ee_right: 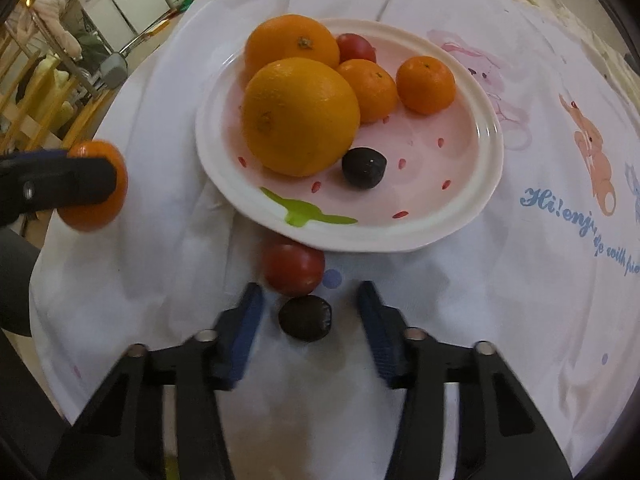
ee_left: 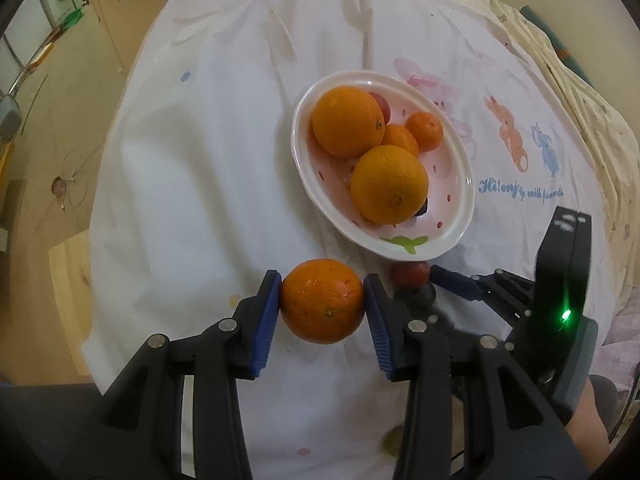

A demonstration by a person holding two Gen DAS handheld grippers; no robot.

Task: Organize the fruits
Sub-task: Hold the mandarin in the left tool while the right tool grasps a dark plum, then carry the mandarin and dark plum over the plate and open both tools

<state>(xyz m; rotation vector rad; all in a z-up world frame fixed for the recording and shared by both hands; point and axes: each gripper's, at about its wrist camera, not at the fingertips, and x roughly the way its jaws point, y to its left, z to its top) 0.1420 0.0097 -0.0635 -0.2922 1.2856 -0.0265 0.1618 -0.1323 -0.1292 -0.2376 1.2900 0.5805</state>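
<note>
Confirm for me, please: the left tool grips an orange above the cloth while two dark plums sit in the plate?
Not quite: only one dark plum sits in the plate; the other lies on the cloth, as the right wrist view shows. The left tool does grip an orange.

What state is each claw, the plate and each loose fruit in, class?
Left claw: shut on a small orange.
Right claw: open, astride the dark fruit, pads not touching it.
Red fruit: loose on the cloth, at the plate's rim.
Plate: upright, holding six fruits.
</note>
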